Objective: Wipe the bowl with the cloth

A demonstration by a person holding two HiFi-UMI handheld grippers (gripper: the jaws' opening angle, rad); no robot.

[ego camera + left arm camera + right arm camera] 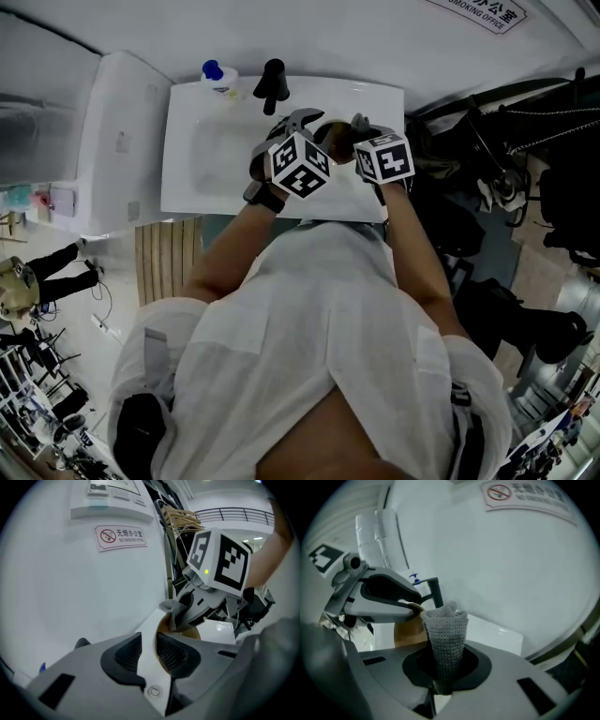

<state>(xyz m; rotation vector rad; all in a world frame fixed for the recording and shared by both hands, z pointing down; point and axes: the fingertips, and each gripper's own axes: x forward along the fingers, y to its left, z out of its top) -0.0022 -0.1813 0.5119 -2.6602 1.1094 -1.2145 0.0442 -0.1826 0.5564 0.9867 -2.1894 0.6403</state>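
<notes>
A brown bowl is held over the white sink, between my two grippers. My right gripper is shut on a grey knitted cloth, which stands up in a cone from its jaws. The cloth's tip hangs just over the bowl's rim. My left gripper is at the bowl's near edge with its pads apart. The rim lies beside the right pad, and white sink shows through the gap. In the right gripper view, the left gripper has its fingertips at the bowl's edge.
A black faucet rises at the back of the sink, with a blue-capped bottle to its left. A white wall with a no-smoking sign stands right behind. Black equipment and cables crowd the right side.
</notes>
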